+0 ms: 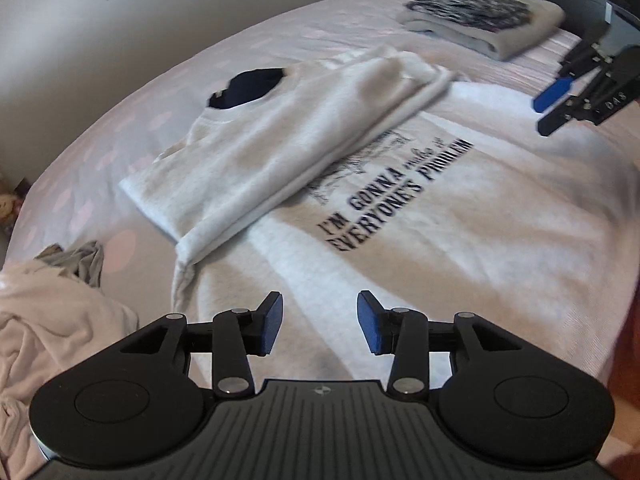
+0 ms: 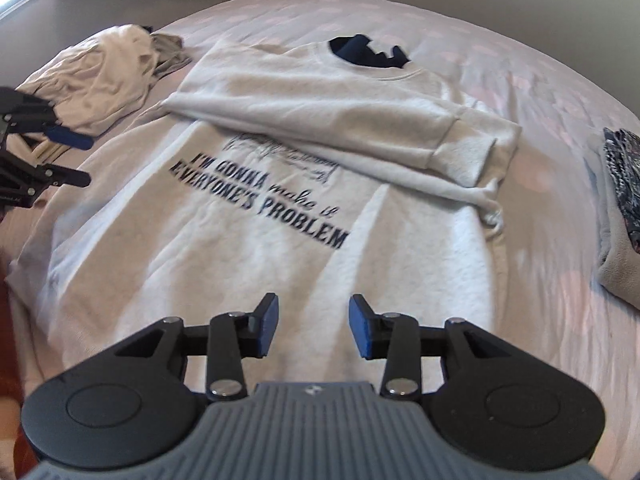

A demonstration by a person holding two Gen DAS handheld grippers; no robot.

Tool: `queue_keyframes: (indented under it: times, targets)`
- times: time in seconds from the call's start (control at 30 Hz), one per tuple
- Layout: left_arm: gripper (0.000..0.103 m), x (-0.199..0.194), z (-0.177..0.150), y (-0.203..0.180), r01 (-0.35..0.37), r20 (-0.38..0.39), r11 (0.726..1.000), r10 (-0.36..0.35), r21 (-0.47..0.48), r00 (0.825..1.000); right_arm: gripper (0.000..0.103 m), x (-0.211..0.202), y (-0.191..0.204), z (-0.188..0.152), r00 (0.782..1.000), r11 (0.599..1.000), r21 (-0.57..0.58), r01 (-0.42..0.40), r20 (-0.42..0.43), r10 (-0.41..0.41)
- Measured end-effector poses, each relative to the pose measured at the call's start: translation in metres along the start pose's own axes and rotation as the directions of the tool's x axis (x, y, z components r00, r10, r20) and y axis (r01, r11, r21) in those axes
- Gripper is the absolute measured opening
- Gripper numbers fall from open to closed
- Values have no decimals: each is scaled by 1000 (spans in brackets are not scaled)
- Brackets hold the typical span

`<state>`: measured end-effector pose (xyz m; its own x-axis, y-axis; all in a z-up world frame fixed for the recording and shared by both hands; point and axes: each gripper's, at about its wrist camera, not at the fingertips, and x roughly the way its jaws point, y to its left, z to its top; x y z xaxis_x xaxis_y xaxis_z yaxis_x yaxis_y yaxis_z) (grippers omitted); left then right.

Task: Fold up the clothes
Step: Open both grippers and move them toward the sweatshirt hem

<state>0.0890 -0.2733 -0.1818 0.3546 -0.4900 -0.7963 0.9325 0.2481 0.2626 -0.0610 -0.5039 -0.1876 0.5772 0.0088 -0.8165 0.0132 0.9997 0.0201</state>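
A white sweatshirt [image 1: 460, 216] with dark printed text lies flat on the bed, front up; it also shows in the right wrist view [image 2: 280, 264]. One sleeve [image 1: 280, 140] is folded across the chest, seen too in the right wrist view [image 2: 360, 128]. My left gripper [image 1: 320, 322] is open and empty, hovering over the sweatshirt's lower part. My right gripper [image 2: 313, 326] is open and empty over the hem area. Each gripper shows in the other's view: the right one [image 1: 560, 104] and the left one [image 2: 76, 160].
A folded garment stack [image 1: 480, 16] lies at the far side of the pink bedspread [image 1: 120, 128], also in the right wrist view [image 2: 620, 220]. A crumpled pile of light clothes [image 1: 48, 312] sits at the other side [image 2: 100, 80]. Walls surround the bed.
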Motion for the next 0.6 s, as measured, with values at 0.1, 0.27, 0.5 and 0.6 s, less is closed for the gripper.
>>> queue_keyframes:
  times: [0.1, 0.27, 0.5, 0.6]
  targets:
    - [40, -16, 0, -36, 74, -13, 987, -73, 145, 997, 42, -5, 30, -14, 997, 996, -69, -64, -42, 61]
    - [40, -21, -8, -92, 166, -85, 930, -146, 329, 986, 43, -8, 77, -32, 989, 974, -184, -133, -95, 117]
    - [50, -11, -32, -144, 197, -188, 821, -112, 536, 976, 44, -9, 104, -47, 991, 951, -290, -106, -115, 75]
    - [53, -2, -41, -158, 216, -234, 767, -89, 604, 968, 44, -8, 103, -50, 993, 957, -277, -90, -104, 63]
